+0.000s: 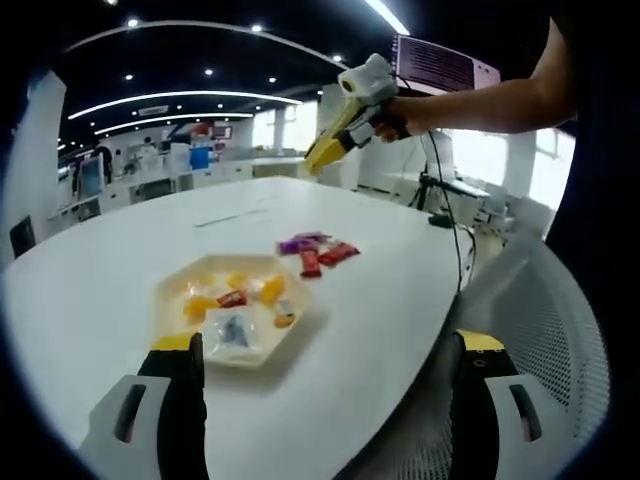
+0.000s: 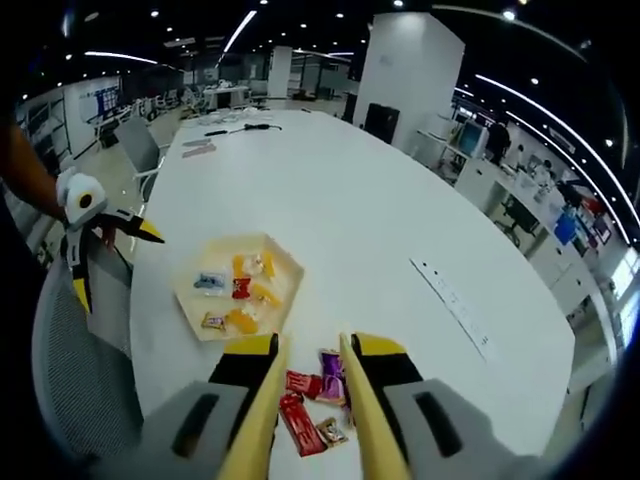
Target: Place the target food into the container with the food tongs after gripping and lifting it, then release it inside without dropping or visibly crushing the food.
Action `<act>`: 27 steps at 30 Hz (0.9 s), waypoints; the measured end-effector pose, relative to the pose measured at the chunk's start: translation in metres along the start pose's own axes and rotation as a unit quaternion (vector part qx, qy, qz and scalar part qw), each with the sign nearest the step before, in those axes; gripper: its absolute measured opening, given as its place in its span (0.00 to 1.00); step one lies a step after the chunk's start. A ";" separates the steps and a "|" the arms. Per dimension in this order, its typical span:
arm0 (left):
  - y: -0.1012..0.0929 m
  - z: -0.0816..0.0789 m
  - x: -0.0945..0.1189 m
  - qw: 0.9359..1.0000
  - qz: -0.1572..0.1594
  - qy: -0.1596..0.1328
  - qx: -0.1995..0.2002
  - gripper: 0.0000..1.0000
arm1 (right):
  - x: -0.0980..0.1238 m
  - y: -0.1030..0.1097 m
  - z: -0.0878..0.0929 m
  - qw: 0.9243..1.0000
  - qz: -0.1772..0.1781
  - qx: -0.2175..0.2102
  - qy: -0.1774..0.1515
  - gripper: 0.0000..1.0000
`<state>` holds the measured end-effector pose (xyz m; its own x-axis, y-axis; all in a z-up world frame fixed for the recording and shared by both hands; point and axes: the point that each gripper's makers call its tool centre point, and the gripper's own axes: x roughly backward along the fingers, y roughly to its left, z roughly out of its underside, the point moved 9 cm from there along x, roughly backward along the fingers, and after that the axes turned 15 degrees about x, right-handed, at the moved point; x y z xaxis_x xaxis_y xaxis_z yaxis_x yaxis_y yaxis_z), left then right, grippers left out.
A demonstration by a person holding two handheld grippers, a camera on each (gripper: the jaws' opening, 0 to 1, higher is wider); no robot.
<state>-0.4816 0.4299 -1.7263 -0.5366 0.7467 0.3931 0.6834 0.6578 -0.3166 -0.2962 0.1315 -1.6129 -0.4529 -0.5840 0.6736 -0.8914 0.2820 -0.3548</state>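
A cream hexagonal plate (image 1: 162, 300) holds several wrapped candies, orange, red and white. Beyond it a small heap of red and purple wrapped snacks (image 1: 316, 250) lies on the white table. My left gripper (image 1: 330, 345) stands wide open near the table's edge, with nothing between its jaws. A hand holds my right gripper (image 1: 340, 135) high above the far side, shut on yellow food tongs (image 1: 322, 155). In the right gripper view the tongs (image 2: 312, 350) are slightly apart above the snack heap (image 2: 312, 395), gripping nothing. The plate (image 2: 286, 264) lies ahead to the left, and the left gripper (image 2: 118, 268) is beside it.
A grey mesh chair (image 1: 545, 330) stands at the table's edge under my left gripper, also seen as the chair (image 2: 75, 370) in the right gripper view. The long white table (image 2: 380, 200) stretches far ahead. A cable (image 1: 455, 240) runs across its far edge.
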 end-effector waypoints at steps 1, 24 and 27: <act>0.000 0.000 0.000 1.000 0.001 0.000 0.000 0.99 | 0.003 0.000 0.003 1.000 0.001 -0.002 0.000 0.28; -0.001 -0.001 0.000 1.000 -0.003 -0.003 -0.008 0.99 | 0.016 0.002 0.048 1.000 0.019 -0.004 0.018 0.27; -0.002 -0.005 0.001 1.000 0.011 -0.024 0.004 0.99 | 0.021 0.000 0.049 1.000 0.021 -0.004 0.011 0.27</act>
<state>-0.4807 0.4289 -1.7208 -0.5444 0.7649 0.3442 0.6913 0.6416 -0.3323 -0.3051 0.0820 -1.6306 -0.4909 -0.5546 0.6719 -0.8712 0.3123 -0.3787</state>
